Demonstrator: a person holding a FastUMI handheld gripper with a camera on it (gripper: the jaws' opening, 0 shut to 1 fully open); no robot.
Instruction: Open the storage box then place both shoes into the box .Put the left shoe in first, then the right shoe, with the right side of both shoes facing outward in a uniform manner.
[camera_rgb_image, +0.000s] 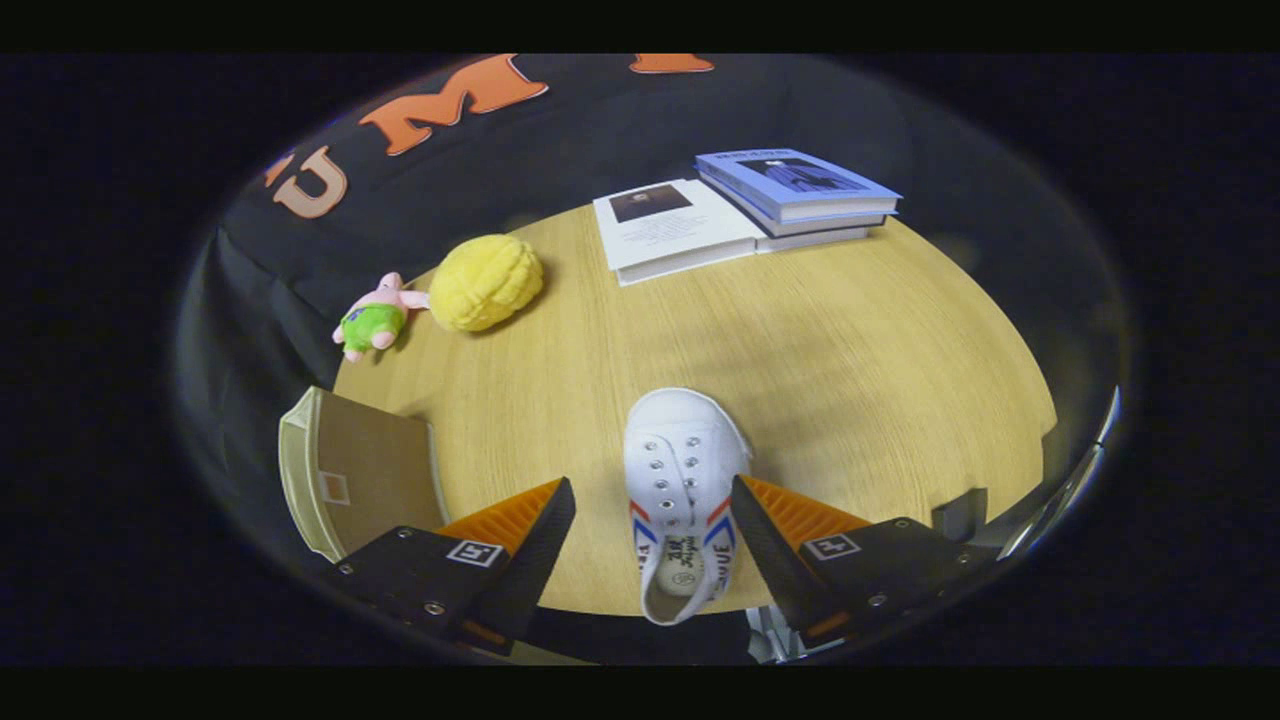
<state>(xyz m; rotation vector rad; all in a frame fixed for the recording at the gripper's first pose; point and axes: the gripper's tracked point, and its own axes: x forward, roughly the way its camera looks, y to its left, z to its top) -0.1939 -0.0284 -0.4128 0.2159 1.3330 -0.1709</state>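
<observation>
A white canvas shoe (685, 470) with red and blue side stripes lies on the round wooden table (850, 360), toe pointing away from me and heel opening toward me. My gripper (652, 484) is open, with one finger on each side of the shoe's rear half. The right finger sits close against the shoe's side, while a clear gap separates the left finger from it. The storage box (355, 475), cream-rimmed with a brown face, stands at the table's edge just left of my left finger. I cannot tell whether its lid is open.
Beyond the shoe, a yellow plush ball (486, 282) and a pink-and-green plush toy (375, 318) lie at the far left. A white book (675, 228) and a stack of blue books (800, 195) rest at the far edge. A metal frame (1060, 500) stands right of the table.
</observation>
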